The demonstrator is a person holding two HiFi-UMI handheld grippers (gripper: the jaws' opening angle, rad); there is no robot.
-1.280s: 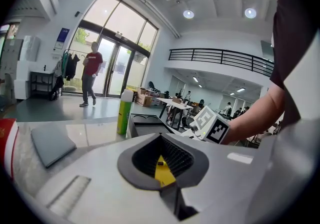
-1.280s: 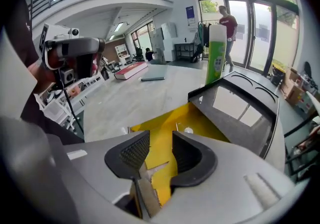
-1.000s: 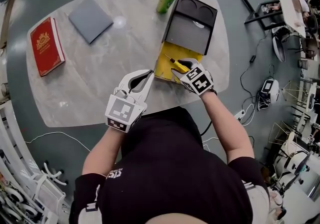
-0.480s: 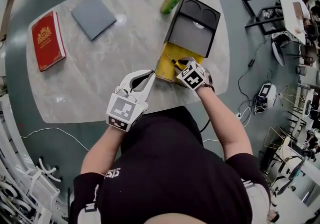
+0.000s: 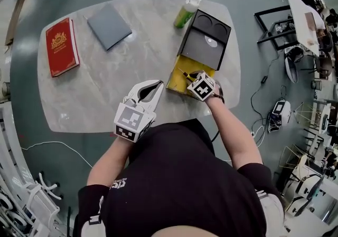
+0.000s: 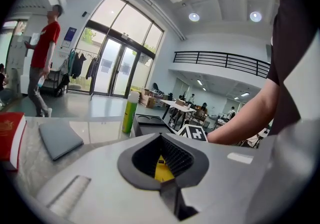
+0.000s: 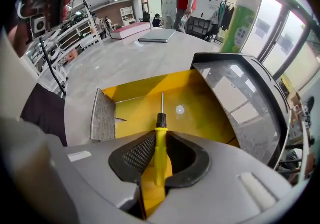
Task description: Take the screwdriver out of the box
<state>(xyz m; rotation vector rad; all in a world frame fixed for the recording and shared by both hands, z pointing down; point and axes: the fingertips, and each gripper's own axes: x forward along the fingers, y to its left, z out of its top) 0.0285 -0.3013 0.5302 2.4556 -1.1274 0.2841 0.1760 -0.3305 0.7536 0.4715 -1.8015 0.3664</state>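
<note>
Your right gripper, jaws just closing, clamps the yellow plastic handle of the slim screwdriver. Its black collar and thin steel shaft lie low inside the open yellow-lined cardboard box. Your left gripper hovers just beside the box, pinched together and empty.

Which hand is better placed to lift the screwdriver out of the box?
Right. The right gripper has just been closing its jaws onto the yellow-handled screwdriver in the yellow box; the left gripper is shut and empty outside it.
</note>
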